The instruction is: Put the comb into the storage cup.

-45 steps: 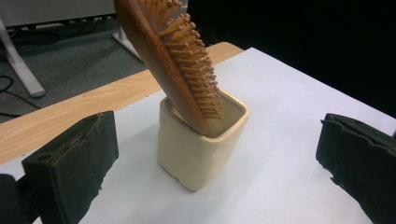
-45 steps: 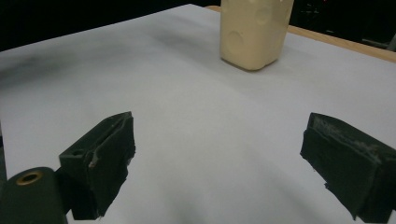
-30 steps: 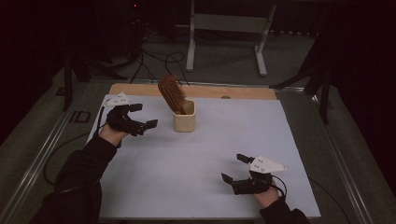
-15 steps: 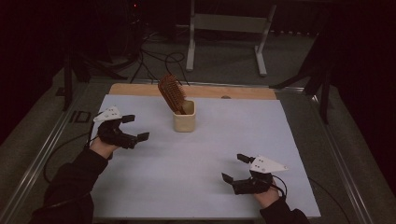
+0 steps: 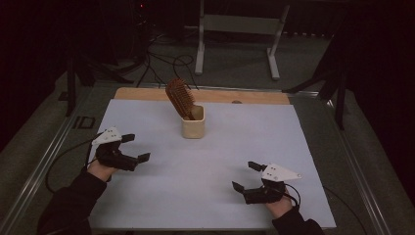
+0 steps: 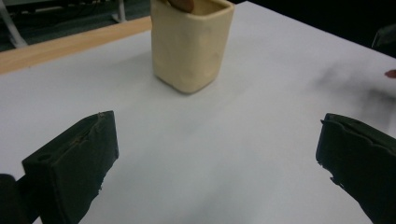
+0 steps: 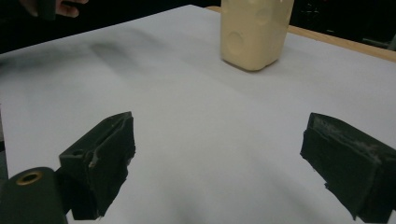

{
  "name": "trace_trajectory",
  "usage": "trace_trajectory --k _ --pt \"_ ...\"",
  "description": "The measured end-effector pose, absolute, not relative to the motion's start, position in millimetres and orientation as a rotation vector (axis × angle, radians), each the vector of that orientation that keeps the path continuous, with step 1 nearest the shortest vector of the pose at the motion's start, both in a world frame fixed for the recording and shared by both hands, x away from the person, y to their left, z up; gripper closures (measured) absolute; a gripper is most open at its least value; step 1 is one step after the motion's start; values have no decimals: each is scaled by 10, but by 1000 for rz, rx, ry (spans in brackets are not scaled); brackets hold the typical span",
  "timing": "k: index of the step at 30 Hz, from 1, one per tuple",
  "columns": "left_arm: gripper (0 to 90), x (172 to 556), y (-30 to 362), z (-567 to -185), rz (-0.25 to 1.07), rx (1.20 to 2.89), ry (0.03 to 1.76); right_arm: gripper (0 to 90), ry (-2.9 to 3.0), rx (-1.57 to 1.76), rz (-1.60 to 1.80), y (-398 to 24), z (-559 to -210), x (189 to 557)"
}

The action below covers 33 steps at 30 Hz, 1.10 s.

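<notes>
A cream square cup (image 5: 194, 125) stands toward the back middle of the white table sheet (image 5: 205, 161), with a brown wooden hairbrush (image 5: 178, 97) leaning in it, bristle head up and tilted left. My left gripper (image 5: 136, 147) rests open at the left of the sheet, jaws wide apart and empty, pointing at the cup (image 6: 191, 44). At the front right my right gripper (image 5: 247, 176) is open too, nothing between its jaws, with the cup (image 7: 256, 32) well ahead of it.
A bare wooden strip (image 5: 147, 94) edges the table's far side. Beyond it stand a white metal frame (image 5: 240, 29) and loose cables (image 5: 166, 61) on the floor. A metal rail (image 5: 39, 171) runs along the table's left side.
My left gripper has drawn back from beside the cup toward the front left of the sheet. The right gripper has stayed put.
</notes>
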<state>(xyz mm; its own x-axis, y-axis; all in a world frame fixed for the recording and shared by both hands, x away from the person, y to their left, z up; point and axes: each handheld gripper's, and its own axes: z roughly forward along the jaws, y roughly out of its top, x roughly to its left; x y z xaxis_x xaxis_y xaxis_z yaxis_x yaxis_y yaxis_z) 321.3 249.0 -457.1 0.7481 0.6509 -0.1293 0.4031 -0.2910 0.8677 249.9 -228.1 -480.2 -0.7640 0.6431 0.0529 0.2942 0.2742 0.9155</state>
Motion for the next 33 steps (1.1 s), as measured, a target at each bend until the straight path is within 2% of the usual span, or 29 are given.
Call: trace_trajectory --k 33 --pt "1 2648 2767 -5036 336 1940 895 96 2237 837 1470 -2270 -4826 2500"
